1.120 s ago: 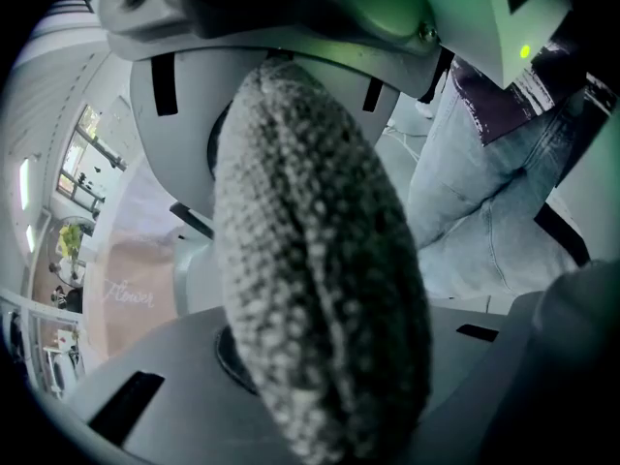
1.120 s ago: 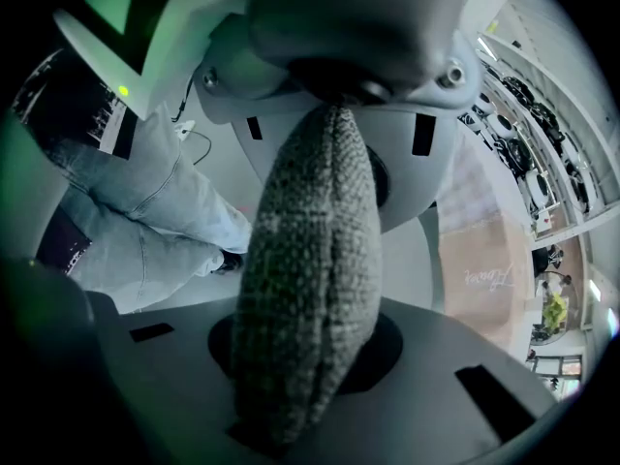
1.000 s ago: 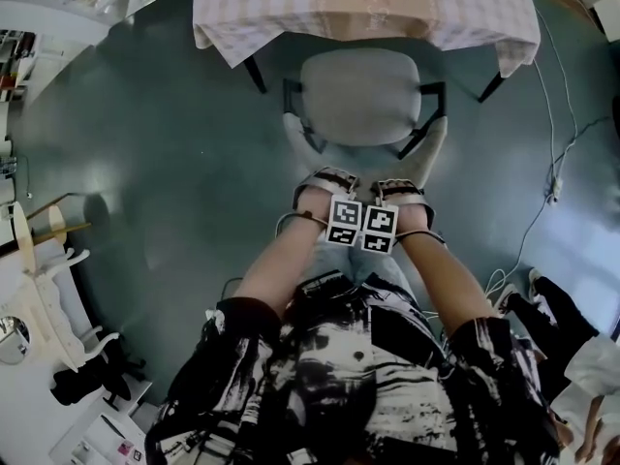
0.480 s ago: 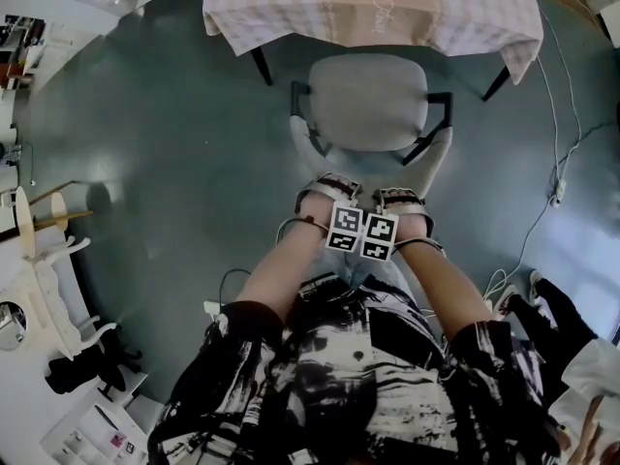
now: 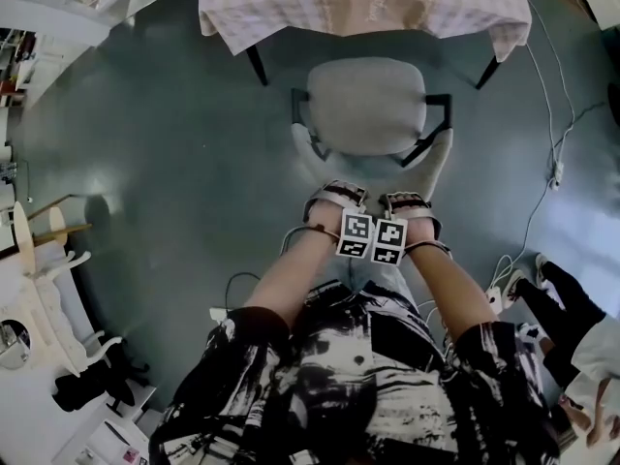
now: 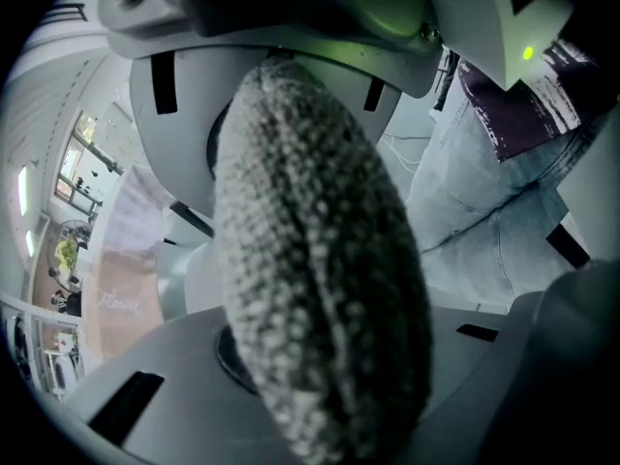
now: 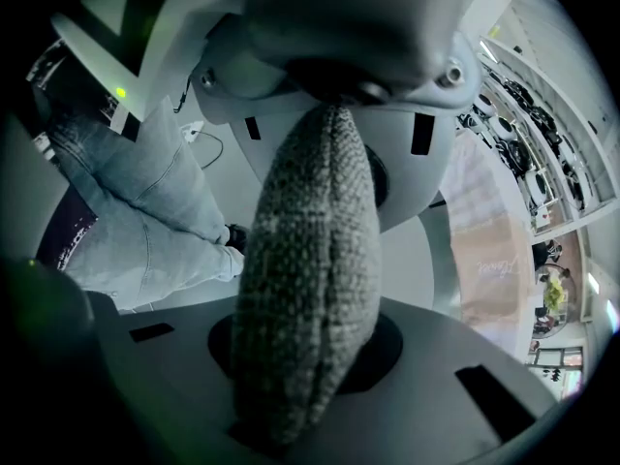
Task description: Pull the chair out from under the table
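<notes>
Head view, looking steeply down: a person in a black-and-white patterned top stands over a grey chair [image 5: 366, 105], both arms stretched forward. The chair faces away from the person, toward a table [image 5: 291, 13] draped in a checked cloth at the far edge of the scene. The seat lies just on the near side of the cloth's hem. Whether its front edge is fully clear of the table cannot be told, but the chair looks mostly drawn out over the dark floor [image 5: 165, 163].

The left gripper [image 5: 334, 200] and right gripper [image 5: 409, 204] sit side by side, almost touching, at the middle of the top of the backrest [image 5: 436, 163], the part of the chair nearest the person. Both point steeply down, so each straddles the rim from above. This is probably because a top grip lets the arms drag the chair straight toward the body.

Left gripper view: the jaws are clamped on a thick padded rim of nubbly woven upholstery [image 6: 320, 279], which fills the space between them. Right gripper view: the same, with the jaws squeezed onto the same padded rim. The person's jeans [image 6: 484, 211] show just beyond, so the backrest is close to the legs.

Gripping at the centre with both hands likely keeps the pull even, so the chair does not swing sideways. Little room remains in front of the legs, so pulling further would seem to call for a step back.
</notes>
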`<state>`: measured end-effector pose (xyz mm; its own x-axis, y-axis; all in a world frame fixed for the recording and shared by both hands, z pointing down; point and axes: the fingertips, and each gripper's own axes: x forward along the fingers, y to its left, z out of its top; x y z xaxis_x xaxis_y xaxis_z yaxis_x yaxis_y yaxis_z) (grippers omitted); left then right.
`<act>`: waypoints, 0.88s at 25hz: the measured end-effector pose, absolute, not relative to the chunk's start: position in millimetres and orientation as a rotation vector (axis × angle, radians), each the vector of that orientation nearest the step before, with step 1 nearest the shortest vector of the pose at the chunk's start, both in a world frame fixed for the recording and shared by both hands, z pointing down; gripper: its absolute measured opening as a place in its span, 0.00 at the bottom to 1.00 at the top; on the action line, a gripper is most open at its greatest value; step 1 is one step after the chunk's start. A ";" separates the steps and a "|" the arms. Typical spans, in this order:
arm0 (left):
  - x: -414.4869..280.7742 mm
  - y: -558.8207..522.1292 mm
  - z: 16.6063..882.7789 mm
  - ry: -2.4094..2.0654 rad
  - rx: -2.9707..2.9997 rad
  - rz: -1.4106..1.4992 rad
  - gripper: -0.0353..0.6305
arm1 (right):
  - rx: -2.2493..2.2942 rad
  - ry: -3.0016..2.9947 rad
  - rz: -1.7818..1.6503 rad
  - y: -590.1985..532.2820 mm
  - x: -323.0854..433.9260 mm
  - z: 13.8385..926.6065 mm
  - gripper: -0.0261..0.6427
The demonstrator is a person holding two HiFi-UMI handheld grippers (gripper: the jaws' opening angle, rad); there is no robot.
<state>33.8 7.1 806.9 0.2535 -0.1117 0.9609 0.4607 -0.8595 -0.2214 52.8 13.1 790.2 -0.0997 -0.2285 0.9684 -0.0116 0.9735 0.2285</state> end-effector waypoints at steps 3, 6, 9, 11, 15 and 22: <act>28.5 15.8 807.4 -0.316 -2.062 -1.644 0.19 | 0.189 -1.665 -0.183 22.3 47.8 790.8 0.12; 27.8 29.0 807.7 -0.323 -2.058 -1.638 0.20 | 0.195 -1.664 -0.179 35.2 46.7 790.4 0.12; 25.4 39.9 807.7 -0.321 -2.055 -1.640 0.20 | 0.197 -1.666 -0.182 45.9 44.2 790.4 0.12; 23.6 48.0 808.9 -0.320 -2.056 -1.639 0.19 | 0.196 -1.664 -0.182 53.8 42.5 791.6 0.12; 20.6 69.0 809.7 -0.334 -2.047 -1.632 0.19 | 0.207 -1.664 -0.171 75.4 39.3 792.3 0.12; 22.1 88.2 809.0 -0.329 -2.050 -1.629 0.19 | 0.209 -1.665 -0.173 94.6 40.1 791.4 0.12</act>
